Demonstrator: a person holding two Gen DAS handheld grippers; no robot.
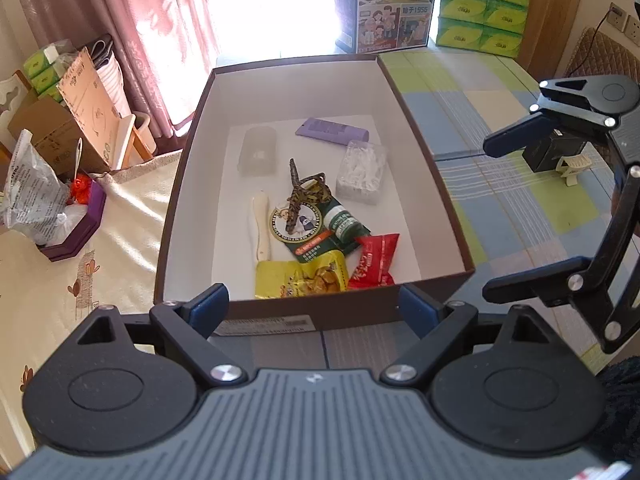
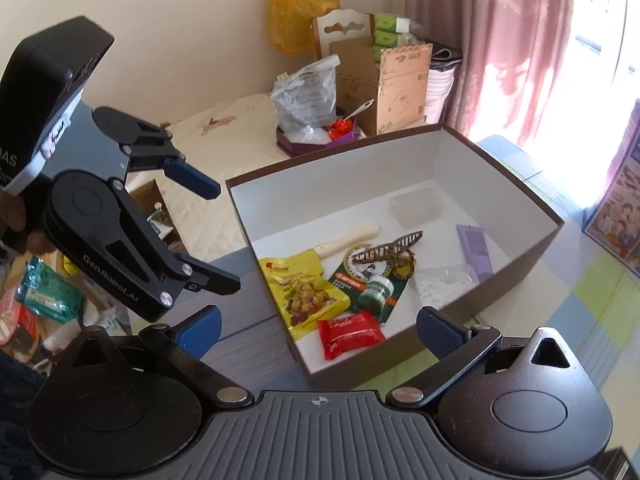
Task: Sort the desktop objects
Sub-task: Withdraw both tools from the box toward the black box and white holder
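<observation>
The left hand-held gripper [image 1: 314, 306] hangs open and empty at the near wall of the brown box [image 1: 320, 312]. Straight ahead inside lie a yellow snack packet [image 1: 300, 280], red candy [image 1: 374, 260], green bottle [image 1: 344, 224] and hair clip [image 1: 304, 196], long axis pointing away. The right hand-held gripper [image 2: 318, 330], also open, waits at the box's corner over the bench [image 1: 500, 184], where a white clip [image 1: 574, 168] remains unsorted.

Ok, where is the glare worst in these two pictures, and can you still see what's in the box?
Left wrist view: the window behind the curtain is blown out white above the box, fisheye bending its walls. Right wrist view: glare sits at the right edge by the curtain; the red packet and green bottle stay sharp.
</observation>
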